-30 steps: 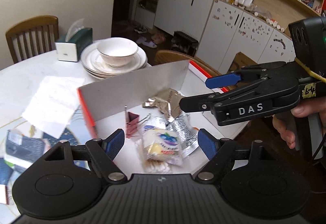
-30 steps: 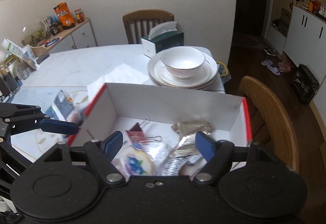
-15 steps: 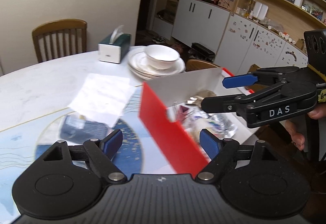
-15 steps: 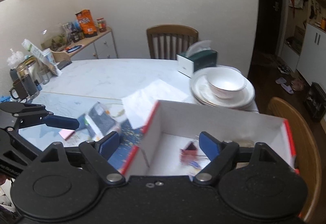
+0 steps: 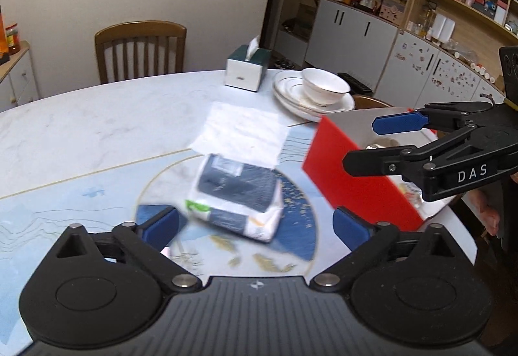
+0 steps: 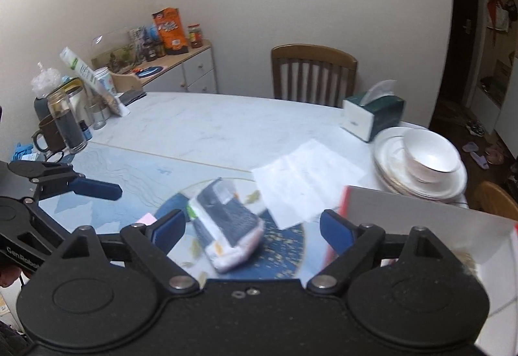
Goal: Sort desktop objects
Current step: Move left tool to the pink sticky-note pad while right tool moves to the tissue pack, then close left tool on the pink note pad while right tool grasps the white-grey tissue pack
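We take the next thing to sort to be the soft plastic-wrapped pack with a dark printed panel [image 5: 238, 194], lying flat on the blue round-patterned mat of the white marble desk [image 5: 97, 123], toward its near edge, just beside the red-sided, white-lined cardboard box [image 5: 359, 181] at the desk's near right corner. A white sheet of paper [image 5: 242, 132] lies just behind the pack and seems to overlap its far end, though blur leaves that uncertain.

Our left gripper [image 5: 255, 225] has just been spreading its jaws and stands fully released, nothing between its blue pads, the pack ahead of it. Our right gripper [image 6: 252, 225] has likewise just been widening and is empty, hanging over the same pack.

Both tools face one pack, so they could collide or tug it two ways. The slick wrap may slide out of a pinch on the mat. A closing jaw could also snag the paper, or knock the box wall.

The box holds crumpled silvery foil [image 5: 383, 142] and small items we can barely make out. A white bowl [image 5: 323, 89] sits empty on stacked white plates [image 5: 291, 94] at the far right edge, beside a green and white tissue box [image 5: 247, 71] with a tissue standing up.
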The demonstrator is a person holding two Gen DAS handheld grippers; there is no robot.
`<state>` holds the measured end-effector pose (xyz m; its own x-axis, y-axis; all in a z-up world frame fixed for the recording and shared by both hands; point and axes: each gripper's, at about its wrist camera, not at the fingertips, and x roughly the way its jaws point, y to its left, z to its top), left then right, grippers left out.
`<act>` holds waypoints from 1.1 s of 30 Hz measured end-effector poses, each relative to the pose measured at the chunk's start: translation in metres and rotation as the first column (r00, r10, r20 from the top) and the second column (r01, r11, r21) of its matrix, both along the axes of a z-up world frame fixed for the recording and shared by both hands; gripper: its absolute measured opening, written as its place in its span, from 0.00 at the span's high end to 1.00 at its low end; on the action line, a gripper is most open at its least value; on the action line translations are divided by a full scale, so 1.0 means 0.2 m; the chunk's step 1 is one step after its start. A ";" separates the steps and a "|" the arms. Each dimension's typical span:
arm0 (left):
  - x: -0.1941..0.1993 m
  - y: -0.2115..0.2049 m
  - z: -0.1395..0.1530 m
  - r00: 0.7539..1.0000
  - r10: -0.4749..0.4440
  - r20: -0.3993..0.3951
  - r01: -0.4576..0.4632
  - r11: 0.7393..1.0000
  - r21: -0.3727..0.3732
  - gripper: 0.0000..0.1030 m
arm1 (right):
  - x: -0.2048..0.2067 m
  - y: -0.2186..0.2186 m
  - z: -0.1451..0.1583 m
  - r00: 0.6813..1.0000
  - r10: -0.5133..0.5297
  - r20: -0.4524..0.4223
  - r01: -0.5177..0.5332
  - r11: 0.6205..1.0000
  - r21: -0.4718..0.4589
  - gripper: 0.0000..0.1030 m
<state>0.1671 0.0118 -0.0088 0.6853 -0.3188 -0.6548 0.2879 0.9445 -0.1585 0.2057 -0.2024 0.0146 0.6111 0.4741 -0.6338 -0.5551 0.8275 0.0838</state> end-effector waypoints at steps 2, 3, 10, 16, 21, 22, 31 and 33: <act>0.01 0.05 -0.02 1.000 0.005 -0.007 -0.004 1.000 0.005 0.01 | 0.01 0.05 -0.02 1.000 0.005 -0.006 -0.005 1.000 -0.006 0.12; 0.01 0.07 -0.04 1.000 0.007 -0.011 -0.007 1.000 0.003 0.01 | 0.01 0.08 -0.03 1.000 0.008 -0.012 -0.008 1.000 -0.007 0.12; 0.06 0.21 -0.17 0.999 0.030 -0.044 -0.028 0.999 0.028 0.00 | 0.05 0.22 -0.11 0.999 0.035 -0.025 -0.036 0.999 -0.029 0.12; 0.12 0.31 -0.31 0.993 0.063 -0.095 -0.058 0.997 0.053 0.00 | 0.11 0.34 -0.19 0.998 0.064 -0.021 -0.065 0.995 -0.069 0.12; 0.17 0.36 -0.39 0.987 0.105 -0.125 -0.096 0.993 0.074 0.00 | 0.17 0.42 -0.26 0.996 0.080 -0.027 -0.083 0.990 -0.111 0.11; 0.18 0.37 -0.41 0.985 0.111 -0.132 -0.101 0.992 0.079 0.00 | 0.18 0.44 -0.28 0.996 0.084 -0.030 -0.087 0.989 -0.119 0.11; 0.24 0.36 -0.50 0.982 0.113 -0.154 -0.099 0.991 0.092 0.00 | 0.22 0.57 -0.42 0.989 0.147 -0.017 -0.147 0.955 -0.256 0.11; 0.24 0.36 -0.51 0.981 0.117 -0.154 -0.103 0.990 0.096 0.00 | 0.24 0.59 -0.44 0.987 0.156 -0.027 -0.158 0.951 -0.264 0.11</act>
<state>0.2154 0.0834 -0.1109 0.5983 -0.1838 -0.7799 0.1591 0.9812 -0.1092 0.2534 -0.0852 -0.0744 0.5382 0.3785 -0.7531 -0.6800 0.7228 -0.1227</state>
